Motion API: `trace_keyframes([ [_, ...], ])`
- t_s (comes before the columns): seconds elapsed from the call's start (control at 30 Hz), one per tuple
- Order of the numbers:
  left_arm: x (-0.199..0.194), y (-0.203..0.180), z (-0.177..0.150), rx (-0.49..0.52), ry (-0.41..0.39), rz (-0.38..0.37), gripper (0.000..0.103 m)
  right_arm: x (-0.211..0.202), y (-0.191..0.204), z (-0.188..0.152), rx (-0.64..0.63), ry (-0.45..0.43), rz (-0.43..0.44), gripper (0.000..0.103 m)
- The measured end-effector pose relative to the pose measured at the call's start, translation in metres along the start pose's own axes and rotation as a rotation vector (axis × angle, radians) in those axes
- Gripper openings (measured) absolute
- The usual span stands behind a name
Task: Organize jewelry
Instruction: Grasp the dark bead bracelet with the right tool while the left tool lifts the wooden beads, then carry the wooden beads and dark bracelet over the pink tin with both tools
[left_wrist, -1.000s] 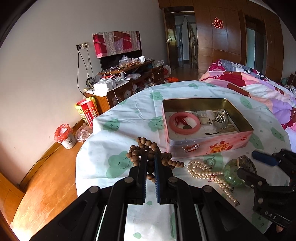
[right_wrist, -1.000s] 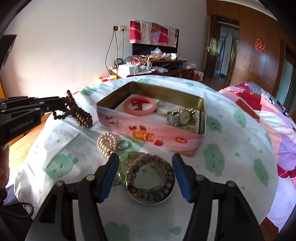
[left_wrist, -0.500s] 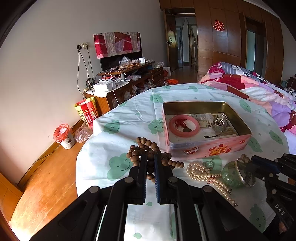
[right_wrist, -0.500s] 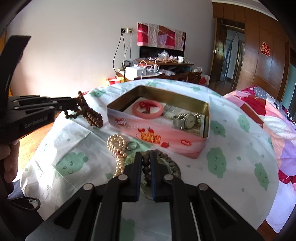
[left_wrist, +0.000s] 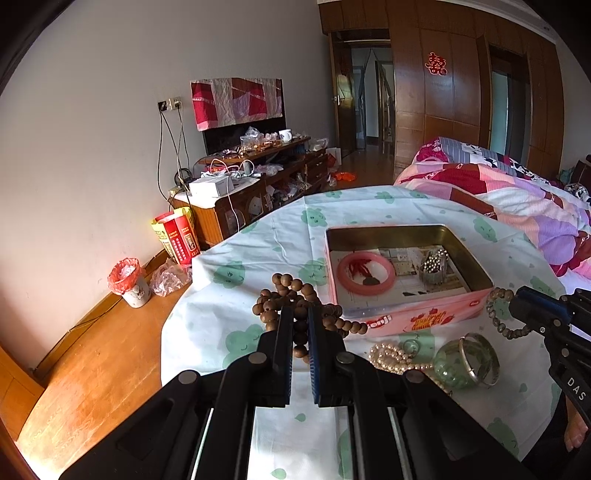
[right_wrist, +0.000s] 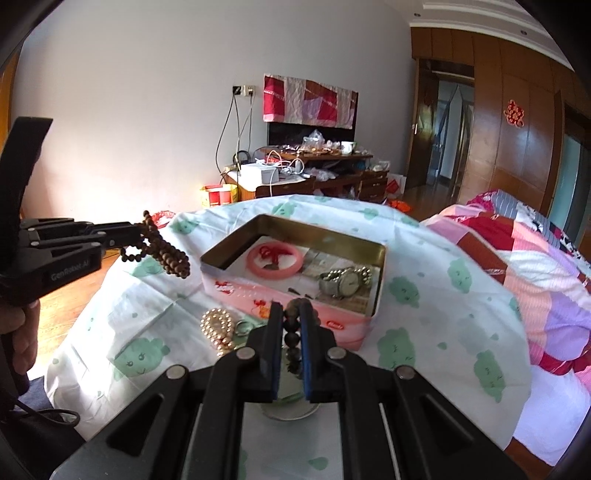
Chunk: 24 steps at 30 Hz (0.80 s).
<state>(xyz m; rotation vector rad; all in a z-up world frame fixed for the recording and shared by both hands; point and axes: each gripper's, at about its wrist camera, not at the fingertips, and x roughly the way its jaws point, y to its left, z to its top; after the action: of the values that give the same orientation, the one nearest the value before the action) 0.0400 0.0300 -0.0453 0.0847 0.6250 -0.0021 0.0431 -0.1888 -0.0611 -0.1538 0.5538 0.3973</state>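
Note:
My left gripper (left_wrist: 300, 314) is shut on a bunched string of brown wooden beads (left_wrist: 284, 284), held above the tablecloth left of the pink tin box (left_wrist: 406, 319). From the right wrist, that left gripper (right_wrist: 137, 232) shows with the wooden beads (right_wrist: 170, 256) dangling. My right gripper (right_wrist: 291, 310) is shut on a dark bead bracelet (right_wrist: 293, 338), lifted just in front of the tin box (right_wrist: 236, 290). In the left wrist view the right gripper (left_wrist: 522, 308) holds that bracelet (left_wrist: 496, 321) hanging. The tin holds a pink bangle (left_wrist: 342, 273) and a watch (right_wrist: 345, 282).
On the cloth before the tin lie a pearl necklace (left_wrist: 391, 356), a green glassy bangle (left_wrist: 448, 363) and a silver bangle (left_wrist: 493, 365). A bed with a patterned quilt (right_wrist: 535, 258) stands to the right. A hand (right_wrist: 22, 328) grips the left tool.
My right gripper closed from wide open onto the dark bead bracelet and raised it off the bangles. The left gripper kept still with the wooden beads.

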Motion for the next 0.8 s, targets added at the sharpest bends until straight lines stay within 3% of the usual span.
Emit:
trace_keyframes([
  [0.8,0.004,-0.015,0.023,0.054,-0.036,-0.018,0.007,0.005,-0.010,0.019,-0.034,-0.030,-0.064,0.010],
])
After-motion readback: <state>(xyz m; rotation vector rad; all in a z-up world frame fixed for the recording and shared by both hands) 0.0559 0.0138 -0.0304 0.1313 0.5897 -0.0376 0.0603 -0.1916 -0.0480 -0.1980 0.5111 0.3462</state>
